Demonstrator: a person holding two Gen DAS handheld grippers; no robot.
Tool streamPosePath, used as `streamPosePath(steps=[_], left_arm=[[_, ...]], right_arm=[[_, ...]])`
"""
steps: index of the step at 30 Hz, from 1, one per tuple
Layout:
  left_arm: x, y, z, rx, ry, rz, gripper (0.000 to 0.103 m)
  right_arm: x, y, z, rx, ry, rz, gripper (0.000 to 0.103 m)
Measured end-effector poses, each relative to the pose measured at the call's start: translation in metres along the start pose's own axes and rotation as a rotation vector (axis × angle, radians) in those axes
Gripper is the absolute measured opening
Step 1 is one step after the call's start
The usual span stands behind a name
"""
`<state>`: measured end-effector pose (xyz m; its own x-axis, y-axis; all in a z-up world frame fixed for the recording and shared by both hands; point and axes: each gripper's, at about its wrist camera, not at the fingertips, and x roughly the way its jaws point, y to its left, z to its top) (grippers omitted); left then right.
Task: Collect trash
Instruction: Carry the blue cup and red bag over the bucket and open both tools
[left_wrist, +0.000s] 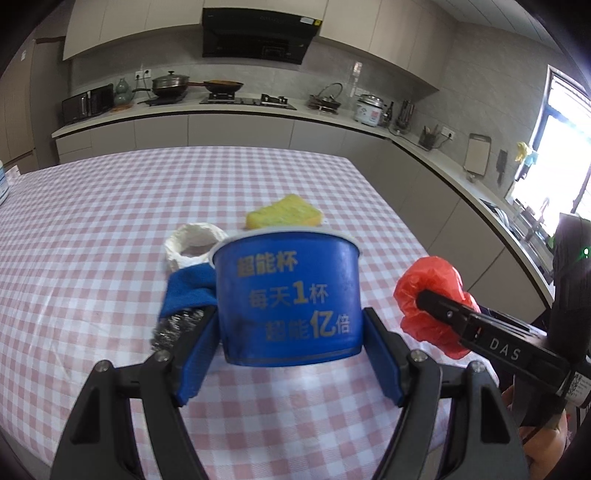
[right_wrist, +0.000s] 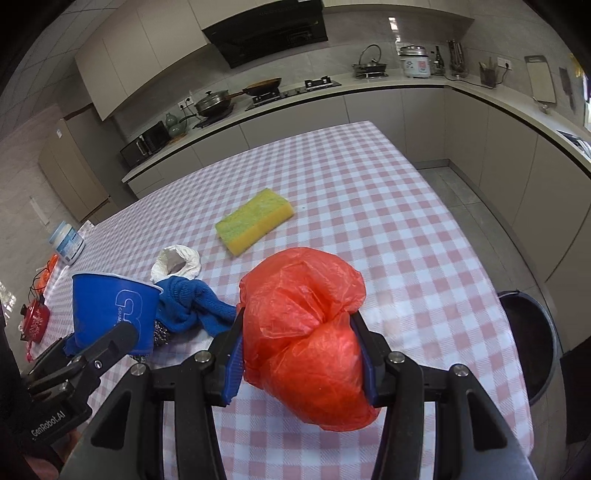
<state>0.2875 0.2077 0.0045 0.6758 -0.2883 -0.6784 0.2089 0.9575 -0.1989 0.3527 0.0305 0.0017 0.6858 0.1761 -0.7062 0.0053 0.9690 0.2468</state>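
Observation:
My left gripper (left_wrist: 290, 332) is shut on a blue paper cup (left_wrist: 288, 295) with gold lettering, held upright just above the checked tablecloth; it also shows in the right wrist view (right_wrist: 110, 306). My right gripper (right_wrist: 299, 347) is shut on a crumpled red plastic bag (right_wrist: 306, 332), which the left wrist view (left_wrist: 432, 295) shows to the right of the cup. On the table lie a white crumpled wrapper (right_wrist: 177, 262), a blue cloth (right_wrist: 192, 306), a steel scourer (left_wrist: 173, 326) and a yellow-green sponge (right_wrist: 255, 219).
A dark bin (right_wrist: 532, 339) stands on the floor off the table's right edge. A white jar (right_wrist: 68, 242) and a small red item (right_wrist: 35, 319) sit at the table's left. Kitchen counters with stove, pans and rice cooker run along the back and right.

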Motion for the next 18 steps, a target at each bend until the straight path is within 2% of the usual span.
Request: streamPosePath(steps=[9,18], left_arm=[[0.008,-0.067,-0.008,0.036,-0.004,-0.024,0.076],[0.04,-0.176,-0.015,0.065,0.029,-0.075,0.076]], right_arm=[[-0.029,-0.061,-0.003,0.027,-0.022,-0.004,0.053],[-0.068,-0.176,-0.005,0.053,-0.025,-0.055,0.053]])
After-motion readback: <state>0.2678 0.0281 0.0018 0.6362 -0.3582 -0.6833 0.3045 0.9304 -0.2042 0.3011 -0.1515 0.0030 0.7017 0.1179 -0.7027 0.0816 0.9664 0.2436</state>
